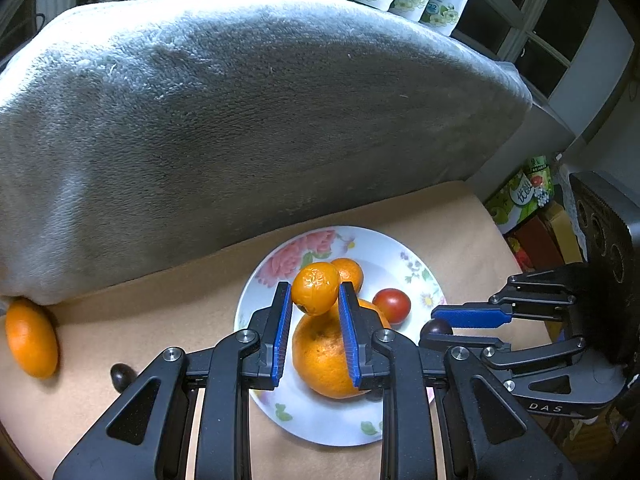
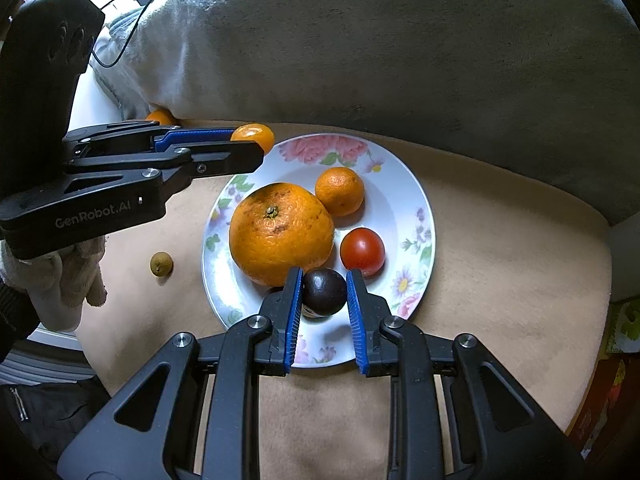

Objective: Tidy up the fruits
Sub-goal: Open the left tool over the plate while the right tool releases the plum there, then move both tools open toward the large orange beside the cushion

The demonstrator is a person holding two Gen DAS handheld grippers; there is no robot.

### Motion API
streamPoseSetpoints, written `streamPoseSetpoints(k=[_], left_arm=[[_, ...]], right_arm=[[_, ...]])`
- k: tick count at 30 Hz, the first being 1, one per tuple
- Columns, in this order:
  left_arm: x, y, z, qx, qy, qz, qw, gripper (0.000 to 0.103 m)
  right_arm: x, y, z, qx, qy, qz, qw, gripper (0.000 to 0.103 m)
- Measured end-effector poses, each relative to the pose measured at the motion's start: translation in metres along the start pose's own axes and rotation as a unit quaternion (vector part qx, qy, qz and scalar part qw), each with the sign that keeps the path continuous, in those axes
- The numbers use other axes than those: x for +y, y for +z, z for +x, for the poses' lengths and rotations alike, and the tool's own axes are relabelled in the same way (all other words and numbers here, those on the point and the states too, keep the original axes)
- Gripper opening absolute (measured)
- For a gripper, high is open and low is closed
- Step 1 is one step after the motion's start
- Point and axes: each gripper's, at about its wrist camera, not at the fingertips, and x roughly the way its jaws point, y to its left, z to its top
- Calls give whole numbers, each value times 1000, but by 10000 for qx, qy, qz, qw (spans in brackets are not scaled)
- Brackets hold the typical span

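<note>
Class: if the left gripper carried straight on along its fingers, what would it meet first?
The left gripper holds a small orange and points over the plate. Beyond it, probably the grey cushion, though it might dip to the second small orange; depth is unclear.

Tan surface [image 2: 500, 240] under floral plate [image 2: 416, 184]

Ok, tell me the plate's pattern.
White plate with pink flowers and green leaves; clearest in the right wrist view.
</note>
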Motion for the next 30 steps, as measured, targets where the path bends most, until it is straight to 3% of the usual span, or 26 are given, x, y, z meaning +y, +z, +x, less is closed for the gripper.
streamPoseSetpoints(k=[11, 13, 15, 19, 21, 25, 29, 30], left_arm=[[0, 2, -1, 17, 8, 44, 10000, 23], [0, 2, -2, 9, 13, 52, 10000, 29], [0, 3, -4, -12, 5, 66, 10000, 33], [-1, 3, -6, -15, 42, 75, 10000, 39], [-2, 4, -7, -30, 51, 90, 9999, 56], [-3, 3, -10, -78, 122, 127, 9998, 70], [-3, 3, -12, -75, 149, 133, 9998, 72], [-3, 3, -13, -70, 166, 145, 9997, 72]], right_arm=[[2, 3, -1, 16, -21, -12, 10000, 27], [2, 3, -2, -25, -46, -16, 10000, 44], [3, 4, -5, -88, -53, -23, 9999, 52], [3, 3, -5, -76, -57, -22, 10000, 54], [4, 2, -5, -57, -82, -37, 9999, 57], [6, 1, -6, -56, -121, -39, 9999, 62], [6, 0, -5, -14, -170, -23, 9999, 64], [7, 0, -6, -15, -191, -23, 9998, 68]])
